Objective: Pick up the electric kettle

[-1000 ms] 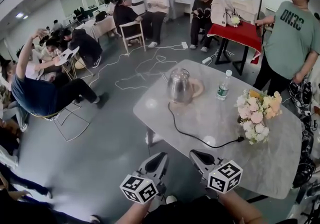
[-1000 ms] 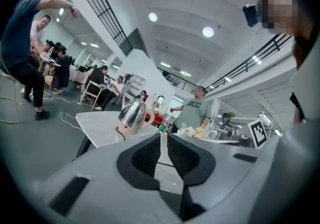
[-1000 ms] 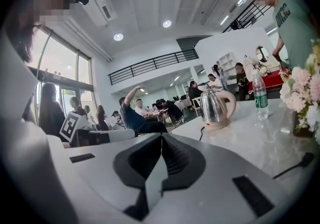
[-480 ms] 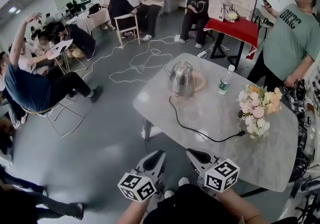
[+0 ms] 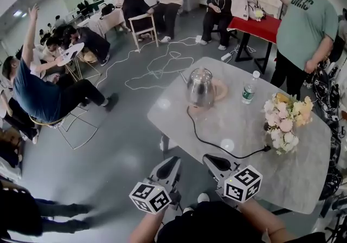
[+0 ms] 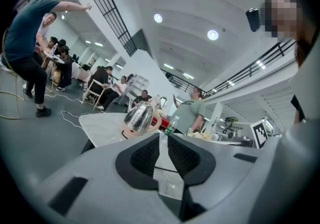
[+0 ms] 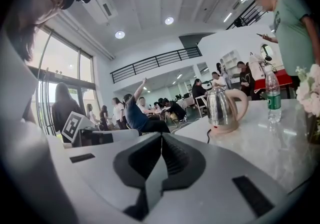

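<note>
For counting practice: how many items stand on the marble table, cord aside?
3. The electric kettle at the table's far end, the water bottle right of it, the flower bouquet by the right edge. Something small may hide behind the bouquet.

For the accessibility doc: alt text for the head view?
A steel electric kettle stands at the far end of a grey table, a water bottle and a bouquet to its right. The left gripper and right gripper, both shut and empty, point toward it from the near side.
</note>
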Motion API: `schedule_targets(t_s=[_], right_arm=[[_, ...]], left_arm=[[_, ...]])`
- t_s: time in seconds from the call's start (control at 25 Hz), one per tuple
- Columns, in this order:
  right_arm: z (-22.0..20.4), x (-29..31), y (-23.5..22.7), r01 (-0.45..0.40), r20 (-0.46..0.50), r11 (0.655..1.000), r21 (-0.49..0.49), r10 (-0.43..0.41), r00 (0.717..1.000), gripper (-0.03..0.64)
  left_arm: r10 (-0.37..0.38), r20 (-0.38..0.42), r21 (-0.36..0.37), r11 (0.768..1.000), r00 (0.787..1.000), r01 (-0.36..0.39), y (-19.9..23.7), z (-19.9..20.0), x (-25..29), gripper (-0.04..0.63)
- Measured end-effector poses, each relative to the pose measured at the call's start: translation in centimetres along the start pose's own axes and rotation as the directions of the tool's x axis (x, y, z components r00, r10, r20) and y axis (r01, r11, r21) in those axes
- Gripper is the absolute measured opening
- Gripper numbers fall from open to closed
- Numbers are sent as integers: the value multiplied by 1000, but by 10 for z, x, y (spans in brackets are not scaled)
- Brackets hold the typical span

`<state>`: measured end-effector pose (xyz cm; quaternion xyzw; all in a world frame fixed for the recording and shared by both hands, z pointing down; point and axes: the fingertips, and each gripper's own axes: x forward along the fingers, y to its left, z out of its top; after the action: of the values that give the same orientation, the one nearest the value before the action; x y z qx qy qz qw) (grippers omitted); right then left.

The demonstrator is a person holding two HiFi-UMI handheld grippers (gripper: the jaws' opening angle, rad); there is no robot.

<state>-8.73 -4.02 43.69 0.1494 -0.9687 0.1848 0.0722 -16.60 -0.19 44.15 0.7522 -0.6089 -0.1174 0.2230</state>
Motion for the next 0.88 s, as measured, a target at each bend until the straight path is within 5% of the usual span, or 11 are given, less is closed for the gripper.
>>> schedule_targets(t_s=[0.88], right_arm=[[16,7,-84,6,34,999,47,-8,999,8]], left_arm=[[-1,-34,31,1000,999,2,0,-1,89,28]])
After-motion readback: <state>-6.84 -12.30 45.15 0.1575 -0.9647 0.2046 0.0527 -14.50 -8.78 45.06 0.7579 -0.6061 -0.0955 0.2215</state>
